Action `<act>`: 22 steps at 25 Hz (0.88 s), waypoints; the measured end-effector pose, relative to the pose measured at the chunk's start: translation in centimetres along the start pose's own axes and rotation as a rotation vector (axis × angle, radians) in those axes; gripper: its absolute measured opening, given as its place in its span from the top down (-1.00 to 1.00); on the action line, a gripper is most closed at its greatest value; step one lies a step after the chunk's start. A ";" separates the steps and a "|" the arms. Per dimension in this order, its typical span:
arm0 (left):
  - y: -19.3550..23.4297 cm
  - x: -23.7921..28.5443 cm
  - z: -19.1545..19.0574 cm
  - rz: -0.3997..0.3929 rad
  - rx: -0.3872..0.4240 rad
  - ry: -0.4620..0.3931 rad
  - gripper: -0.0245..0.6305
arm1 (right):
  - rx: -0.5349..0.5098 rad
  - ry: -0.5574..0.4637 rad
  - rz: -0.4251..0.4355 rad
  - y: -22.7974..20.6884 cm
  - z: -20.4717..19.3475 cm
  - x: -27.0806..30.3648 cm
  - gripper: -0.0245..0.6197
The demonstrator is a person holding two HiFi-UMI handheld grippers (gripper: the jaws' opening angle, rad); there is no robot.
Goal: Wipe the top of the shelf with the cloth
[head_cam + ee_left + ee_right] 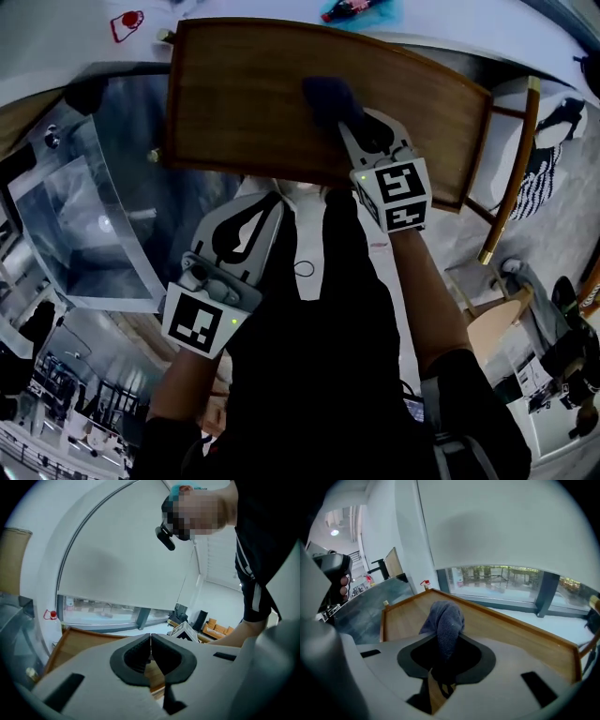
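The wooden shelf top (244, 98) with a raised rim lies in front of me, also seen in the right gripper view as the shelf top (497, 627). My right gripper (361, 131) is over its middle, shut on a bunched blue-grey cloth (328, 98); the cloth (445, 623) sticks out past the jaws onto the wood. My left gripper (248, 230) hangs below the shelf's near edge, jaws shut with nothing between them. In the left gripper view the left gripper (150, 656) points across the shelf's corner (77, 641).
A glass-topped surface (84, 206) stands to the left of the shelf. A chair with a gold frame (511, 178) and a striped cloth (539, 173) is on the right. A window sill (525, 613) runs behind the shelf.
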State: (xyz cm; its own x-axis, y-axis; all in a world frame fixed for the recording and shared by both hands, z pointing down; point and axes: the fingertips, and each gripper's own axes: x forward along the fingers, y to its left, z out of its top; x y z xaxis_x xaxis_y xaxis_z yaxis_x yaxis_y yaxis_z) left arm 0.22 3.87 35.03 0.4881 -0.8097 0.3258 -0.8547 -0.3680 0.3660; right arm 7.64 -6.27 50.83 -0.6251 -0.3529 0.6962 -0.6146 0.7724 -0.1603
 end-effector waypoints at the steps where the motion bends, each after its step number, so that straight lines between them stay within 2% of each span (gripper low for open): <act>1: 0.7 -0.9 0.0 0.017 -0.003 -0.008 0.85 | -0.018 0.011 0.023 1.4 0.3 0.8 0.64; 6: 3.6 -5.1 0.5 0.081 -0.028 -0.043 0.85 | -0.073 0.009 0.125 8.4 2.5 4.3 0.64; 12: 5.9 -8.9 1.2 0.107 -0.031 -0.082 0.85 | -0.128 0.020 0.217 15.4 4.0 8.0 0.64; 22: 8.1 -12.5 0.6 0.131 -0.052 -0.102 0.85 | -0.194 0.050 0.284 21.2 5.0 11.6 0.64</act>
State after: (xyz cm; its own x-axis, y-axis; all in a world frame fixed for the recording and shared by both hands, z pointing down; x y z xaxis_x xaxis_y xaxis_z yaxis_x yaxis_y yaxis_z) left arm -12.88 10.69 33.39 0.3505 -0.8923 0.2844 -0.8982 -0.2344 0.3718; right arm -15.07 3.36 52.03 -0.7307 -0.0870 0.6771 -0.3138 0.9237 -0.2200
